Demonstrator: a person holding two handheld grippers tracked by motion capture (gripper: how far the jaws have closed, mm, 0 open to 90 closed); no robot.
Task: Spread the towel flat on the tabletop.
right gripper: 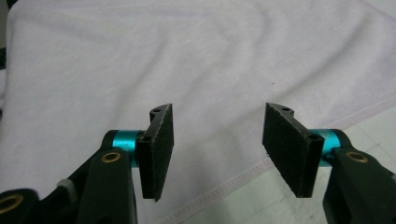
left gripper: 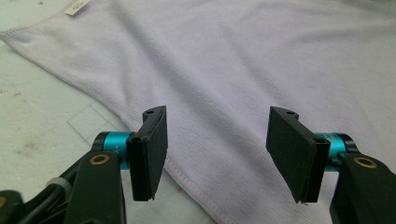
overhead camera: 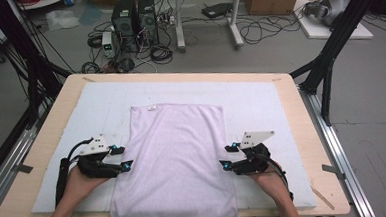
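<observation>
High view: a pale lilac cloth (overhead camera: pixel 176 164) lies flat on the white mat (overhead camera: pixel 261 105) that covers the table (overhead camera: pixel 47 141), its near end hanging over the table's front edge. The left gripper (overhead camera: pixel 120 158) sits at the cloth's left edge and the right gripper (overhead camera: pixel 227 155) at its right edge, level with each other.

In both gripper views the jaws stand apart with nothing between the pads, the cloth's hem (left gripper: pixel 187 175) just beyond them. The step looks like taking both side edges for a fold.

To do it well, bring each lower pad under the hem, bite only the edge, and close both at matching points. Whether the cloth is doubled here is hard to tell, so check how thick the edge is before lifting.
</observation>
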